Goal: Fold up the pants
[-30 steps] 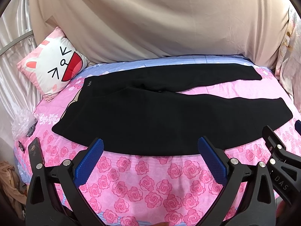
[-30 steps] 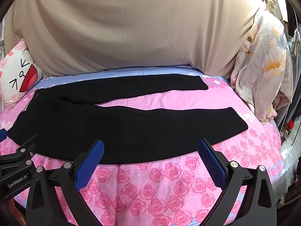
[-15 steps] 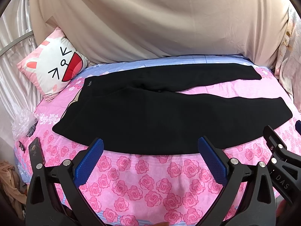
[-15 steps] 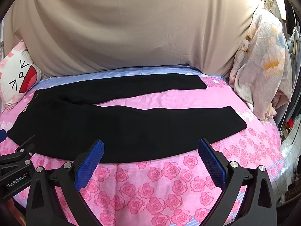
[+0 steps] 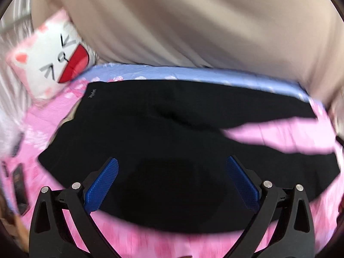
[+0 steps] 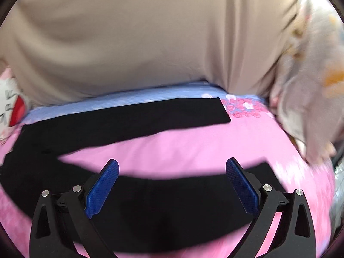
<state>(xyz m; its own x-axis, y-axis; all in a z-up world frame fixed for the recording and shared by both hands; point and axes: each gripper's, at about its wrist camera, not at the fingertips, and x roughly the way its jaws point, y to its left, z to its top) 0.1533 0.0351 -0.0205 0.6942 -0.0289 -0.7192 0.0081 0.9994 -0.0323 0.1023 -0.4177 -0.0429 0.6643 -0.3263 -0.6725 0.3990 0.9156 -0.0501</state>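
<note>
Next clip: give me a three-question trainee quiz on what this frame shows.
1. True or false: both legs of the black pants lie spread apart on the pink bedspread.
2. Which holds fabric: (a) left claw, (b) right claw, (c) neither?
3. Fill in: the cartoon pillow sits nearest the pants' ____ end.

Key: 1 true; 2 c, both are open above the near leg; 3 waist.

We see soft, even, bright light with no hard shadows or glare. Both views smear with motion blur, worst toward the rims, while each gripper's own blue pads (image 5: 101, 185) stay sharp. Fisheye bending curves the bedspread (image 6: 215, 148), and dark corners frame each view.
</note>
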